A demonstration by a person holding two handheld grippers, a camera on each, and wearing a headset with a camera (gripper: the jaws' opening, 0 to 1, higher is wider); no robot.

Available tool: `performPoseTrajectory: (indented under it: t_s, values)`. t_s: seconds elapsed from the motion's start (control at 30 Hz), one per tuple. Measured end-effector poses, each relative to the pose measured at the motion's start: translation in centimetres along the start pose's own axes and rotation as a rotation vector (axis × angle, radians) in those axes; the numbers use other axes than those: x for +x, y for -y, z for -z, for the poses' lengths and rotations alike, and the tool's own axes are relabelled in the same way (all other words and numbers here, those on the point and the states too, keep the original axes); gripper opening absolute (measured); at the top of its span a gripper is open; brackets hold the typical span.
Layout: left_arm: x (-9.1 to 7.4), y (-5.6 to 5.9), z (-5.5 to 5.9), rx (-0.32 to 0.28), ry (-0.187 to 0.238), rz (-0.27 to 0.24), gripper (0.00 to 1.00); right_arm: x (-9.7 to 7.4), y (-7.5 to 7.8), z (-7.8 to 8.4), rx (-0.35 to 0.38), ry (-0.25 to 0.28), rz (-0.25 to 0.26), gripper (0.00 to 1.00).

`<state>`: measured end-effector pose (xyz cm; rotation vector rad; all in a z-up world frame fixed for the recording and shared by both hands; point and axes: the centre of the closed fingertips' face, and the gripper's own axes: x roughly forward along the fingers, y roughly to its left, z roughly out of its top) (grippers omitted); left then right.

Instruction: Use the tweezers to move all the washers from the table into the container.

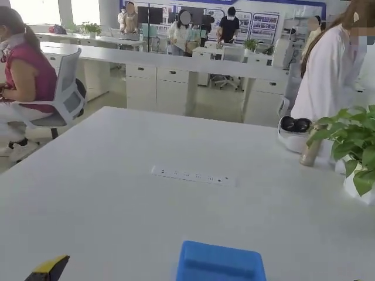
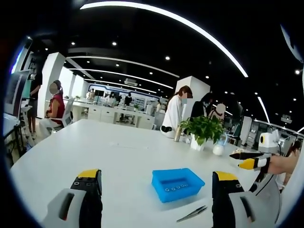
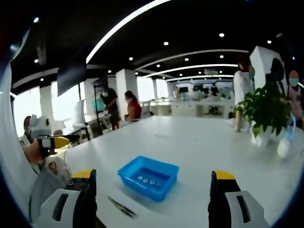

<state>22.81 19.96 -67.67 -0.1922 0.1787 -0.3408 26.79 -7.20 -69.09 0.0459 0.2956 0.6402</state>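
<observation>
My left gripper [image 2: 156, 176] and right gripper [image 3: 153, 175] both have their jaws spread wide, holding nothing. The blue container [image 2: 177, 184] sits on the white bench [image 2: 118, 156] ahead of them, with a row of small ring-shaped washers [image 2: 173, 188] inside. Thin metal tweezers [image 2: 192, 213] lie just beside the container, on my side.

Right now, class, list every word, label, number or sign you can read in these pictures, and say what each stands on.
No text can be read.
Blue-bordered wall posters at the back: print too blurred and small.
White recessed power strip: any markings too small.
Blue plastic container: no label visible.
</observation>
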Motion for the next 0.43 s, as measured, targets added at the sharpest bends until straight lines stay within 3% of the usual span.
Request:
performPoseTrajectory:
  t_s: [0.43]
  values:
    - [0.9, 1.3, 0.8, 0.016, -0.029, 0.043, 0.99, -0.8, 0.6, 0.2, 0.009, -0.004, 0.039, 0.99]
